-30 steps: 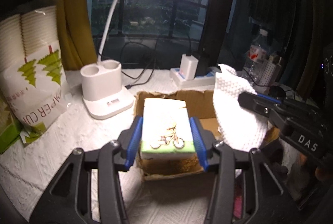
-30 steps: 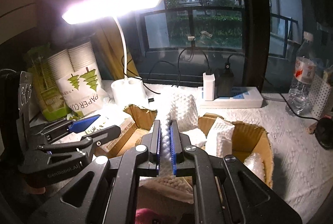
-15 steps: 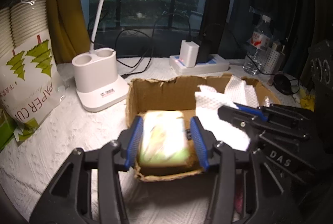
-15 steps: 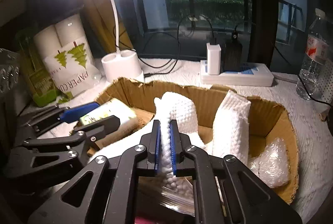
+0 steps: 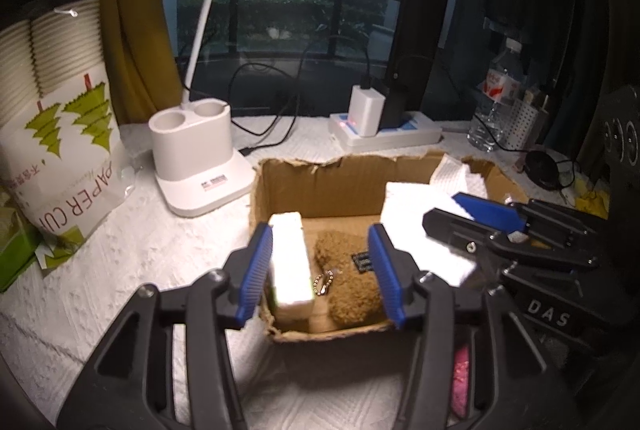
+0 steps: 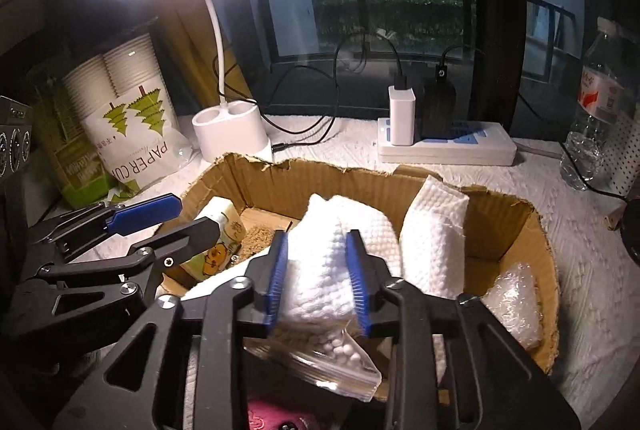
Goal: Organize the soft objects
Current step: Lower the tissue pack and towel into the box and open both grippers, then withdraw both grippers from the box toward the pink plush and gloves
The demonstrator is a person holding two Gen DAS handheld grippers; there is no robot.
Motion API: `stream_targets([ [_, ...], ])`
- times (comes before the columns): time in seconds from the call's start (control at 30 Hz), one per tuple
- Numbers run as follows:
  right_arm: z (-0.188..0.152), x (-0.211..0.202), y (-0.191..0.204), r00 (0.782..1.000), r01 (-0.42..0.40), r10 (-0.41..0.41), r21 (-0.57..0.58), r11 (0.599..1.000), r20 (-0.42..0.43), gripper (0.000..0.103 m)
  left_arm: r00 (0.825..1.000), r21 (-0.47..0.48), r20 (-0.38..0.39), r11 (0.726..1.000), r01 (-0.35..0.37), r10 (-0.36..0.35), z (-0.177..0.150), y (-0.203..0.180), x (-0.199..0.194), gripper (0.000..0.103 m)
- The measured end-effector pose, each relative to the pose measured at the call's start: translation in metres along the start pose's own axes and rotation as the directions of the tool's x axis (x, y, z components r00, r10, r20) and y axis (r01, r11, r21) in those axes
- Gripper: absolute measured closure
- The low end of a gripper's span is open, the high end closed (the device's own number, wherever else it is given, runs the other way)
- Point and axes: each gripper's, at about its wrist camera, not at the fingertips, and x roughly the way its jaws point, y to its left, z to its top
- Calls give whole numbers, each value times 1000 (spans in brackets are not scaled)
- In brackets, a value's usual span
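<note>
A torn cardboard box (image 5: pixel 344 178) (image 6: pixel 516 226) sits on the white cloth. My left gripper (image 5: pixel 320 270) is open over its near left corner. The tissue pack (image 5: pixel 290 262) (image 6: pixel 224 230) stands on edge in the box against the left pad. A brown plush (image 5: pixel 348 270) lies beside it. My right gripper (image 6: pixel 318 280) is open around a white towel (image 6: pixel 336 254) (image 5: pixel 416 214) that rests in the box. A folded white cloth (image 6: pixel 434 234), a bubble wrap piece (image 6: pixel 516 302) and a clear bag of white beads (image 6: pixel 340 354) are also in the box.
A white lamp base (image 5: pixel 196 158) (image 6: pixel 230 134) stands behind the box at left. A paper cup pack (image 5: pixel 52 134) (image 6: pixel 128 118) is far left. A power strip with chargers (image 5: pixel 384 130) (image 6: pixel 444 146) and a water bottle (image 5: pixel 494 106) (image 6: pixel 600 110) are at the back.
Both grippers have opened. The left one let the tissue pack drop on edge into the box. The right one released the white towel, which now rests in the box.
</note>
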Motion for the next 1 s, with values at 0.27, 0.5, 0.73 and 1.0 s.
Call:
stream_targets([
  [0.27,1,-24,0,999,21,-21,3,1000,36,64,1000,2,20,1000,-4,4,-1,-4,-17,51],
  [0.5,0,-49,-2,997,43,-44,10,999,69,64,999,2,45,1000,-3,3,-1,-10,-35,27],
  [0.73,-6,-69,-3,994,62,-63,20,998,88,63,997,3,71,1000,3,-3,-1,-16,-54,27],
  [1.0,-15,-89,-3,991,81,-84,32,996,104,63,996,12,86,1000,12,-13,-7,-23,-70,27],
])
